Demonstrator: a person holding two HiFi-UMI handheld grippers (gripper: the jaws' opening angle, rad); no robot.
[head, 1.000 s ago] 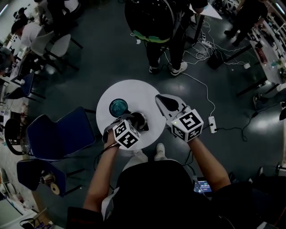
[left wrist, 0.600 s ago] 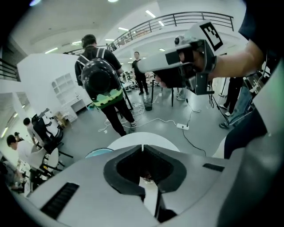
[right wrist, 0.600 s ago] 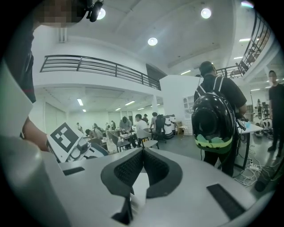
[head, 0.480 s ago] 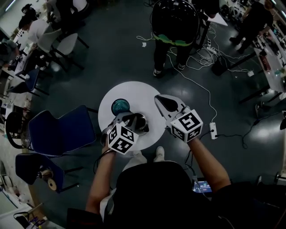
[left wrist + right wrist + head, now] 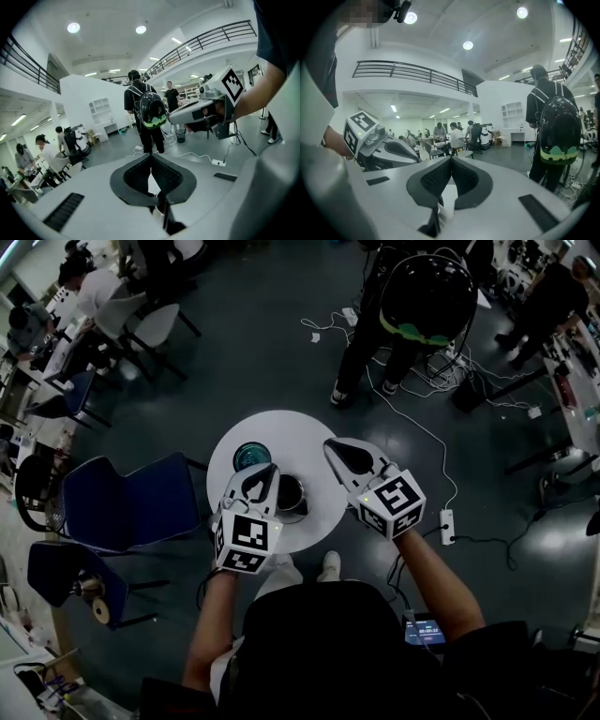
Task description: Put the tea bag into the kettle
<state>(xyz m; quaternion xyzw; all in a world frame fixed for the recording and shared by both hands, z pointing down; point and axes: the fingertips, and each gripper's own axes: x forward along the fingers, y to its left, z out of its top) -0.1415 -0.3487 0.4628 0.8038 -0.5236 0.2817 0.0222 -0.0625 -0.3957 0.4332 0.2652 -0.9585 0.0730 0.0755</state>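
The steel kettle [image 5: 289,493] stands on the round white table [image 5: 300,432], and its top looks dark. My left gripper [image 5: 260,476] lies just left of the kettle and points away from me, jaws shut [image 5: 151,158]. A metal piece [image 5: 160,209] shows in the gap under its pads; whether it is gripped is unclear. My right gripper [image 5: 337,454] hovers over the table's right edge, right of the kettle. Its jaws are shut [image 5: 451,159] on a crumpled white tea bag [image 5: 442,212] that hangs below the pads.
A teal cup [image 5: 250,457] sits on the table behind the left gripper. Blue chairs [image 5: 127,512] stand to the left. A person with a black backpack [image 5: 427,296] stands beyond the table, among cables and a power strip [image 5: 445,521] on the floor.
My left gripper has swung off the kettle's top to its left side and now points away from me. The right gripper has hardly moved. The person with the backpack has walked right.
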